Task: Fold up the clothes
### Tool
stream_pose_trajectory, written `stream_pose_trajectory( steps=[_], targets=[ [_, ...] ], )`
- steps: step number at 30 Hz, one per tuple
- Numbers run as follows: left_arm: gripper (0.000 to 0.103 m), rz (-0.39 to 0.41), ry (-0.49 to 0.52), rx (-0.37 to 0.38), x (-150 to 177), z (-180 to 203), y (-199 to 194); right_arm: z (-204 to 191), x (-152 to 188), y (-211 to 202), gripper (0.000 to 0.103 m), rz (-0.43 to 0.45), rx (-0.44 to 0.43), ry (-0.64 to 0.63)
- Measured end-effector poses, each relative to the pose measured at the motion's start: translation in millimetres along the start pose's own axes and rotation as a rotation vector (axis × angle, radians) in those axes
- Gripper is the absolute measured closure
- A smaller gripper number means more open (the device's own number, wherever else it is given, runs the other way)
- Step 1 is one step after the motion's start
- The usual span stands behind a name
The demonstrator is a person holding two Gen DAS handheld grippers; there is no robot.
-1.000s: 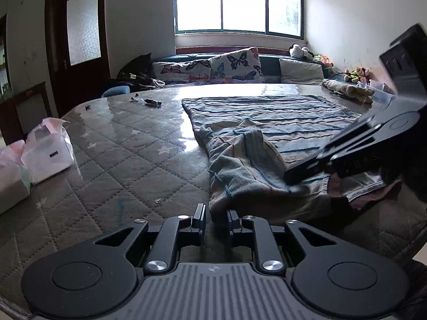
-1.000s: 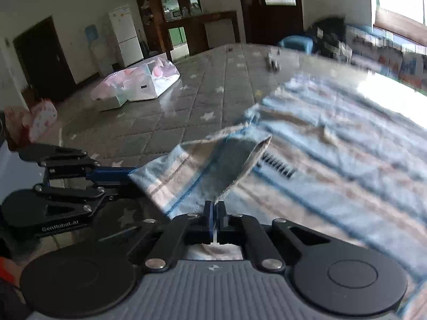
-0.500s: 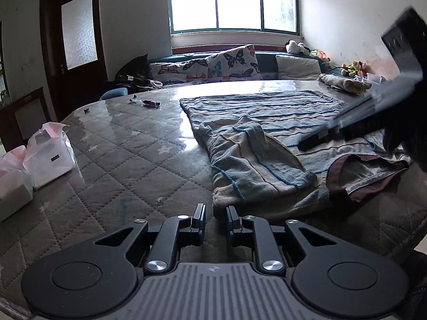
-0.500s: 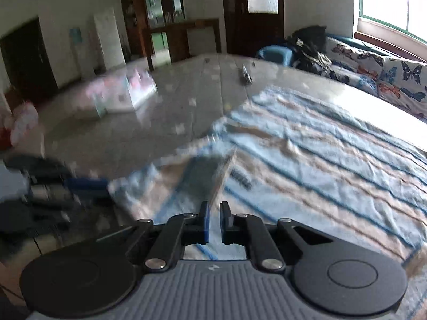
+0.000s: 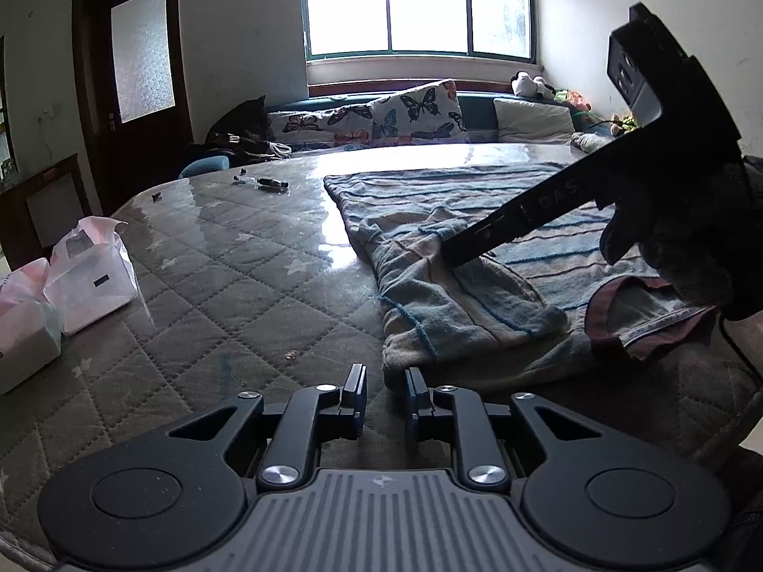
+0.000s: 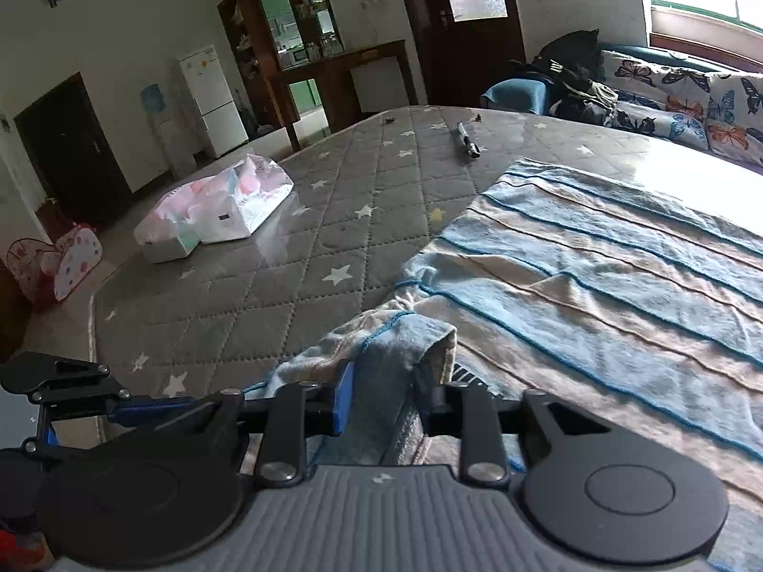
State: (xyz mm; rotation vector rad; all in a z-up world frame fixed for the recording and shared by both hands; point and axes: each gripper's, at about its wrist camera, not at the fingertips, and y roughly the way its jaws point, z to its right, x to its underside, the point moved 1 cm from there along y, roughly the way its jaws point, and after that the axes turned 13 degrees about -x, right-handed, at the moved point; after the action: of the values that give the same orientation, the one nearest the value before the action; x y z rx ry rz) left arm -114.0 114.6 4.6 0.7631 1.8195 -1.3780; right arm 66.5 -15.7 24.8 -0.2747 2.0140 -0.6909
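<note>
Striped blue and beige, the garment (image 5: 477,257) lies spread flat on the quilted grey table cover (image 5: 229,276), its sleeve (image 5: 458,295) folded across the body and its dark red collar (image 5: 639,314) toward the near right edge.

We see the left gripper (image 5: 385,393) with its fingers a narrow gap apart and nothing between them; their tips sit just short of the garment's near corner, over bare cover.

We see the right gripper (image 6: 381,393) low over the folded sleeve (image 6: 386,352), with a fold of the cloth lying in the gap between its fingers. Its jaws are closing, yet the pads do not press on the cloth.

A second ago the right fingers were pinched together on the sleeve and held it lifted; since then they have let go, the sleeve has settled flat, and the gripper has slid across the garment. The left gripper has stayed where it was.

A white and pink bag (image 5: 90,271) sits at the far left.
</note>
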Motion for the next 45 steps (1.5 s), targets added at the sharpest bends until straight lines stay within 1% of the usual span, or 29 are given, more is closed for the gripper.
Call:
stream_pose_trajectory(
  steps=[1, 5, 8, 13, 17, 23, 24, 26, 28, 30, 33, 38, 41, 43, 45],
  targets=[
    [0.083, 0.003, -0.004, 0.004, -1, -3, -2, -2, -1, -2, 0.100, -0.004, 0.003, -0.006],
    [0.083, 0.029, -0.038, 0.026, -8, -17, -13, -9, -5, -11, 0.101, -0.011, 0.030, -0.044],
    [0.083, 0.052, -0.082, 0.034, -18, -26, -16, -10, -8, -15, 0.102, -0.005, 0.041, -0.046],
    [0.084, 0.071, -0.132, 0.057, -40, -25, 3, -14, -12, -19, 0.102, -0.003, 0.065, -0.066],
    [0.084, 0.061, -0.100, 0.097, -50, -8, 25, -13, -11, -18, 0.102, -0.021, 0.086, -0.068],
    [0.084, 0.025, -0.028, 0.156, -43, 16, 44, 0, -2, -8, 0.101, -0.080, 0.119, -0.038],
    [0.084, 0.020, -0.018, 0.161, -41, 17, 44, 2, -3, -9, 0.100, -0.082, 0.128, -0.036],
    [0.084, 0.013, -0.001, 0.169, -38, 20, 45, 3, -7, -15, 0.099, -0.058, 0.135, -0.040],
    [0.084, 0.008, 0.015, 0.169, -35, 21, 45, 1, -14, -20, 0.095, -0.021, 0.137, -0.053],
    [0.083, 0.004, 0.024, 0.165, -33, 20, 46, -2, -21, -20, 0.095, 0.001, 0.131, -0.067],
    [0.083, 0.001, 0.035, 0.160, -31, 16, 45, -5, -28, -11, 0.095, 0.006, 0.098, -0.089],
    [0.083, -0.005, 0.044, 0.148, -29, 12, 45, -6, -29, 18, 0.095, -0.047, 0.057, -0.123],
    [0.083, -0.013, 0.044, 0.146, -26, 11, 47, 5, -26, 35, 0.095, -0.099, 0.083, -0.094],
    [0.083, -0.013, 0.044, 0.146, -26, 10, 48, 12, -24, 34, 0.095, -0.099, 0.082, -0.069],
    [0.083, -0.013, 0.044, 0.145, -26, 9, 48, 15, -23, 25, 0.095, -0.090, 0.079, -0.057]
  ],
)
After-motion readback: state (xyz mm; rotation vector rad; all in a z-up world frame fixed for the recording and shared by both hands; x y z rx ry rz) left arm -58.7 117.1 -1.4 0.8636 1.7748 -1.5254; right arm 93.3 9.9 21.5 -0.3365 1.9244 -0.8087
